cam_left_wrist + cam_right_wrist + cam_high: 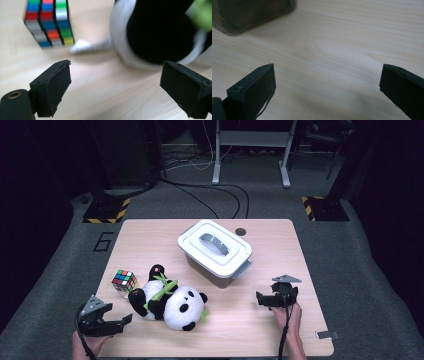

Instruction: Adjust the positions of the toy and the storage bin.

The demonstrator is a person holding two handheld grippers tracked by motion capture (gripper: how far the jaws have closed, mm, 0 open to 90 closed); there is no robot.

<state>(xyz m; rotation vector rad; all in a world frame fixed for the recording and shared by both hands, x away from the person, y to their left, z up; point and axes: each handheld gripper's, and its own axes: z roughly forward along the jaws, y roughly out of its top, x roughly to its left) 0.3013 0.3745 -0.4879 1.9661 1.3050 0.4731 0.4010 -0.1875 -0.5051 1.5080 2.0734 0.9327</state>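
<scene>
Plush panda (pixel 172 301) lies on its side at the near-left of the table (pixel 280 245), head toward the centre, dark feet toward the left gripper (pixel 120 322). Green bamboo trim across its chest. In the left gripper view a black paw with white fur around it (pixel 160 30) sits just past the pad tips, blurred

Left gripper: jaws spread wide, nothing between them, bare wood below. Looks like the approach to a grab on the panda. Right gripper (pixel 262 299) rests low on the near-right side, jaws also released and empty, pointing toward the box

To do the grab well, I'd say:
- go for a limb or the narrow body section, not the round head; plush squashes, so close deep and let the pads bite past the fur
- come in low and level, pads either side of the paw, before clenching
- lift slowly, a soft toy swings

Clearance:
- Rubik's cube (pixel 124 280) sits just beside the panda's feet, up-left of the paw in the left gripper view (pixel 48 22); outer pad could knock it, so bias toward the panda
- lidded white storage box (pixel 215 251) with handle recess stands behind the panda, near but apart
- left gripper is close to the near-left table edge; keep the drag inward
- open wood between panda and right gripper is the free lane
</scene>
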